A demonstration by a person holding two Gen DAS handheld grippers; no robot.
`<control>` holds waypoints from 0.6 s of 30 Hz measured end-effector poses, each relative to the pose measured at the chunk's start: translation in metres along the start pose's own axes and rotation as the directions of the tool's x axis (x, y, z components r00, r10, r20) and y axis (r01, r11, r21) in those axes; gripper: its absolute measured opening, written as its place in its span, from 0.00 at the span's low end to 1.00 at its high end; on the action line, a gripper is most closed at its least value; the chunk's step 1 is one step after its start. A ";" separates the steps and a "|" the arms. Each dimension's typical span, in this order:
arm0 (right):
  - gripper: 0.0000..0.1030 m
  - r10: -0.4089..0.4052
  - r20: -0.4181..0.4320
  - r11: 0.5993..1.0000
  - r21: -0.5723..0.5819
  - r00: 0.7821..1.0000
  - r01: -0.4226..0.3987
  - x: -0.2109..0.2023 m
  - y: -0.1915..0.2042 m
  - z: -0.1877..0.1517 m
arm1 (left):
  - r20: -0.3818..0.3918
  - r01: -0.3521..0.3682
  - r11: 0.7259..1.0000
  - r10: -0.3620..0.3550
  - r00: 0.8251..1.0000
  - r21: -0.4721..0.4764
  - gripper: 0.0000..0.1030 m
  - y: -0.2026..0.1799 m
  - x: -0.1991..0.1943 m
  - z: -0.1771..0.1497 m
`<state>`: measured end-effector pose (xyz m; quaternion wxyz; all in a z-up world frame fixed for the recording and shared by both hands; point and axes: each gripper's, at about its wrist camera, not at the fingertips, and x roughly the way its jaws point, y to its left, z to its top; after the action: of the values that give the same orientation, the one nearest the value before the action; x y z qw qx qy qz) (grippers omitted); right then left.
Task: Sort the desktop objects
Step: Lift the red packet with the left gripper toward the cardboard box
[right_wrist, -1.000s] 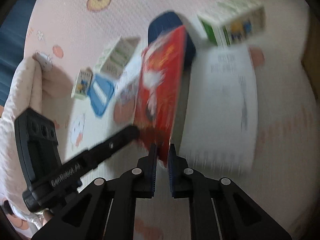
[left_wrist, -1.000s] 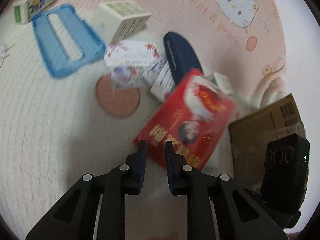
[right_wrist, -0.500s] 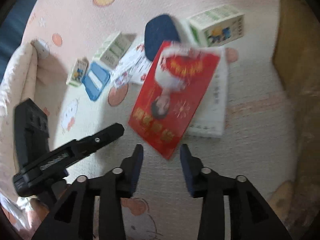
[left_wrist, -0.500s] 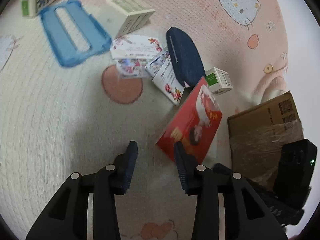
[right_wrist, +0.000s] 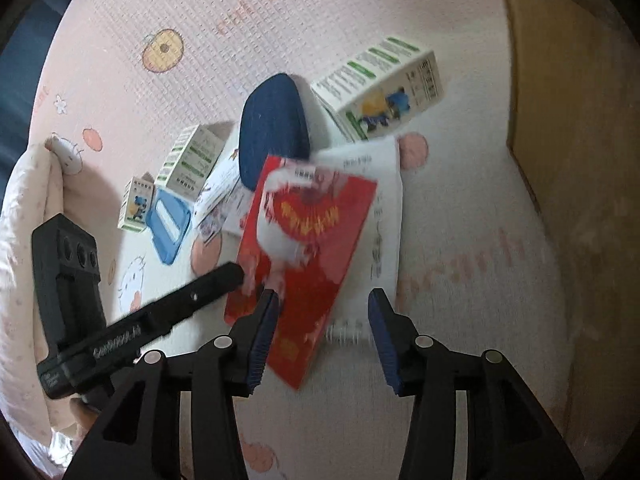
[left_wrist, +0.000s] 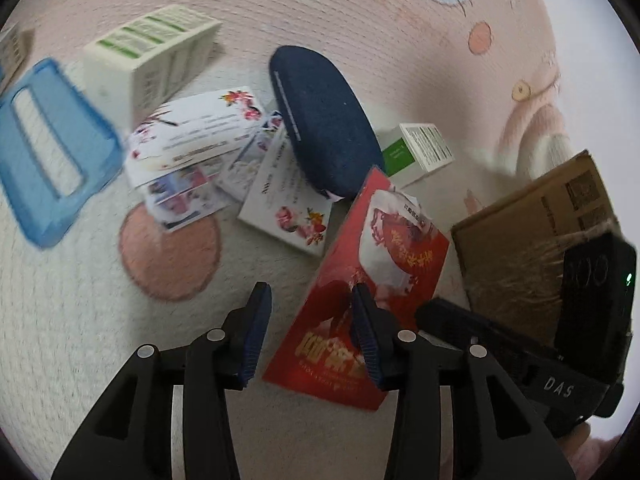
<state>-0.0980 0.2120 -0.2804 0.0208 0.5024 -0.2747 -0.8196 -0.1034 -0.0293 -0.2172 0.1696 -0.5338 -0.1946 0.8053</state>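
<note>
Both tongs stand about half open over the mat, gripping nothing.

I see the patterned mat [right_wrist: 460,280] carrying everything, with a cardboard box [left_wrist: 532,240] at its right edge and bare mat nearest me. The red packet [right_wrist: 316,240] lies flat, partly over a white printed sheet [right_wrist: 384,208]. My left tongs [left_wrist: 312,320] and right tongs [right_wrist: 324,328] have just been opening; the packet's near end shows between each pair of jaws, but the pads do not press it. Behind it I count one dark blue oval case [left_wrist: 324,136], one blue plastic frame [left_wrist: 48,156], four small white-and-green cartons, the biggest [right_wrist: 380,92] beside the case, and a loose heap of flowered cards [left_wrist: 192,136], too overlapped to count.
</note>
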 end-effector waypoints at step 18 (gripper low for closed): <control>0.16 0.005 0.098 0.995 -0.095 0.995 0.004 -0.016 0.024 0.017 | 0.048 0.035 0.997 -0.038 0.998 0.070 0.28 -0.027 -0.030 -0.008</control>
<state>-0.1100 0.2034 -0.2502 0.0314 0.4597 -0.2361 -0.8555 -0.0828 -0.0196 -0.1827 0.1979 -0.5041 -0.1805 0.8211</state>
